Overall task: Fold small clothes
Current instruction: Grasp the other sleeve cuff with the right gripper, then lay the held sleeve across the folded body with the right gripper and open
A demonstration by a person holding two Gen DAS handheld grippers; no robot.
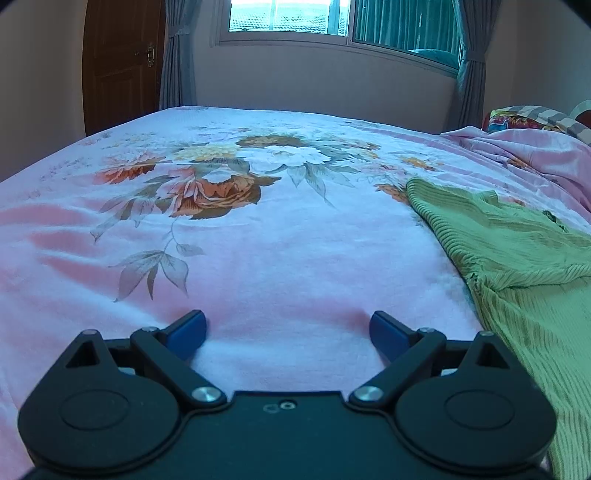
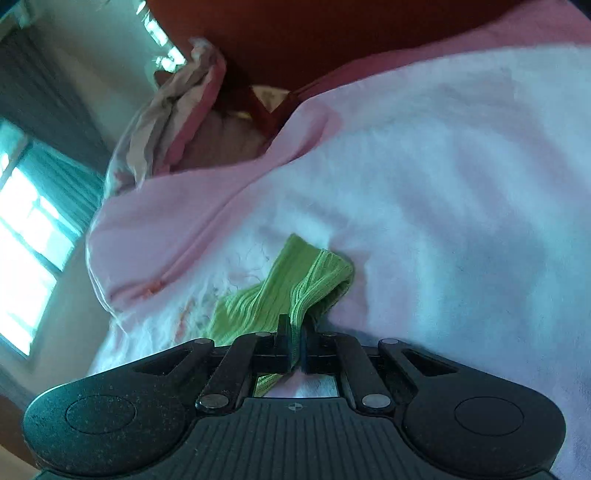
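A green ribbed garment [image 1: 517, 258] lies spread on the right side of the bed in the left wrist view. My left gripper [image 1: 288, 328] hovers low over the pink sheet to the garment's left, jaws wide open, nothing between its blue pads [image 1: 190, 328]. In the right wrist view, my right gripper [image 2: 295, 332] is shut on a bunched edge of the green garment [image 2: 295, 284], which rises in a fold from the jaws. The view is rolled sideways.
The bed carries a pink sheet with a flower print [image 1: 221, 184]. Crumpled pink bedding and a patterned pillow [image 1: 535, 118] lie at the far right. A window [image 1: 332, 18], curtains and a wooden door [image 1: 122, 62] stand beyond the bed.
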